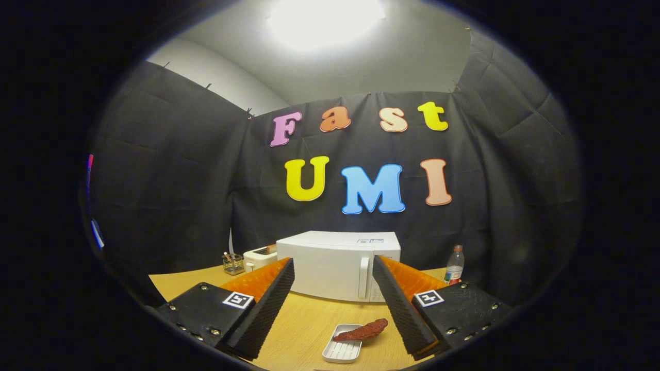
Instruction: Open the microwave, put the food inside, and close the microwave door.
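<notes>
The gripper (pixel 332 299) is hovering over the wooden table (pixel 309 319) with its jaws standing wide apart and gripping nothing, the two fingers framing what lies ahead. Between the fingers, low on the table and closer to the right one, a small white ridged tray (pixel 341 350) is sitting with a reddish-brown strip of food (pixel 362 331) lying across its far corner and hanging partly off its rim (it looks like a piece of cooked meat, though I cannot tell whether it is real or a model). Beyond it the white microwave (pixel 330 263) is standing with its door shut, its vertical handle (pixel 364 277) showing just inside the right finger. That handle is looking like the first place to take hold: stiff, upright, easy to pinch from both sides, and likely needing a firm pull since a door latch resists. The tray is appearing light and shallow, probably hard plastic and a bit slippery, so pinching its rim and keeping it level seems wisest, as the food is resting loose and could slide off. A toaster (pixel 259 256) and a wire basket (pixel 233 264) are sitting left of the microwave, a plastic bottle (pixel 454 264) to its right.
</notes>
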